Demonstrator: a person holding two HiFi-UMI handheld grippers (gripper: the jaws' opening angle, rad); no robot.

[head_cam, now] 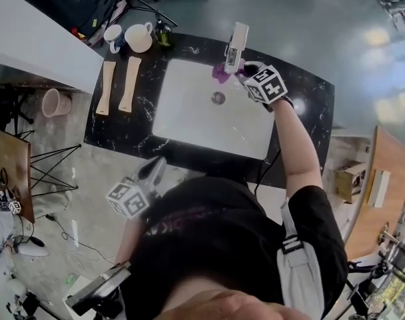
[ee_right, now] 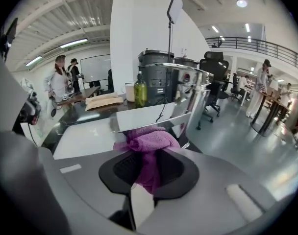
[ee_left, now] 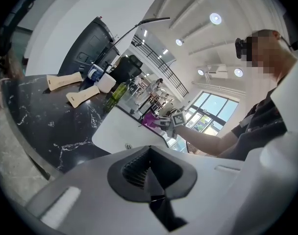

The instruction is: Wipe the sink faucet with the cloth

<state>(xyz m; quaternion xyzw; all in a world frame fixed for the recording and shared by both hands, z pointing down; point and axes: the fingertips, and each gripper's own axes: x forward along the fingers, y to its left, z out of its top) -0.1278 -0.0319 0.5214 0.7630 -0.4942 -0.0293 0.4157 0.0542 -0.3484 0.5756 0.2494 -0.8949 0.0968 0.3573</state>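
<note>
The right gripper [head_cam: 246, 72] had a crumpled purple cloth [ee_right: 148, 143] pinched between its jaws. The jaws were only partly closed, because the cloth filled the gap, and a thick bunch of it stuck out in front of the tips. This bunch lay against the flat chrome sink faucet [ee_right: 188, 89], which stood at the far edge of the white sink [head_cam: 189, 105] set in the black marble bench [head_cam: 122, 132]. In the head view the cloth sat just below the spout, on its near side.

The left gripper [ee_left: 151, 192] had its jaws together with nothing between them. It hung off the near edge of the bench, well apart from the faucet.

The step in hand seemed to be the wiping itself. To do it well, the grip on the cloth should probably stay firm, so that the bunch does not slip out under pressure. Only the soft bunch should press on the chrome, never the hard jaw tips, which could scratch it. Long strokes along the spout, with the wrist turning to follow its sides and top, would likely leave fewer smears on so shiny a surface. Pushing too hard sideways might move the faucet.
</note>
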